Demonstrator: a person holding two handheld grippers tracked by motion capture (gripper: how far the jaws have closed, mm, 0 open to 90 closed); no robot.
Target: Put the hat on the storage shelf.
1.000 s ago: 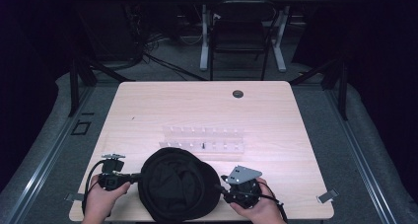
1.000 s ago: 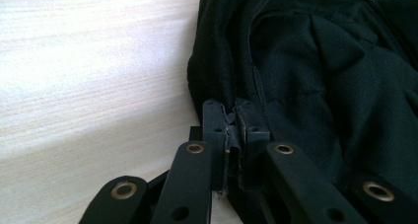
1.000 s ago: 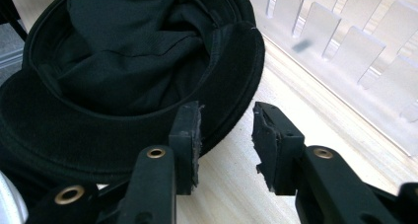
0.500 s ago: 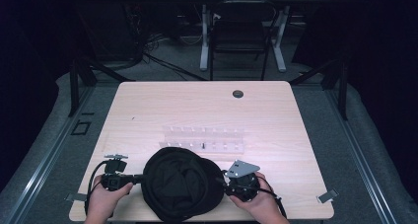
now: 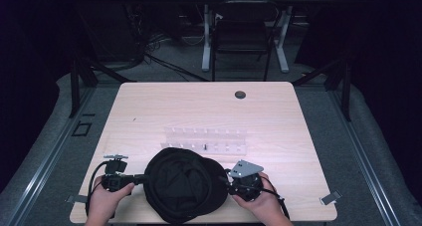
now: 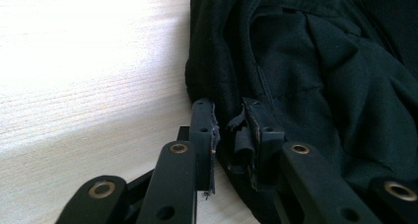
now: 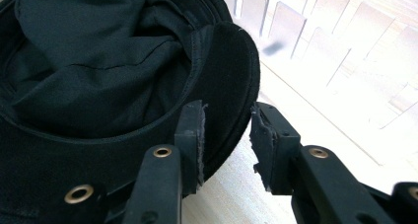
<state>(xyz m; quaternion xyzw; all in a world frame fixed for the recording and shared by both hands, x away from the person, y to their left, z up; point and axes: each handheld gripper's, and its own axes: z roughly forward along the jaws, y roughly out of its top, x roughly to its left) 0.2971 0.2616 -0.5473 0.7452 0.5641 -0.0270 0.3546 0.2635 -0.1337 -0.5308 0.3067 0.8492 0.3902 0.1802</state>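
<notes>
My left tongs (image 6: 229,135) stand slightly apart at the one black hat (image 5: 184,188); right tongs (image 7: 226,135) gape around its brim.

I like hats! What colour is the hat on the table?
The hat is black all over, with no pattern. The right gripper view shows it best.

L gripper (image 5: 130,178) & R gripper (image 5: 234,182) flank the black hat (image 5: 184,188), both w/ jaws slightly parted at its edge.
</notes>
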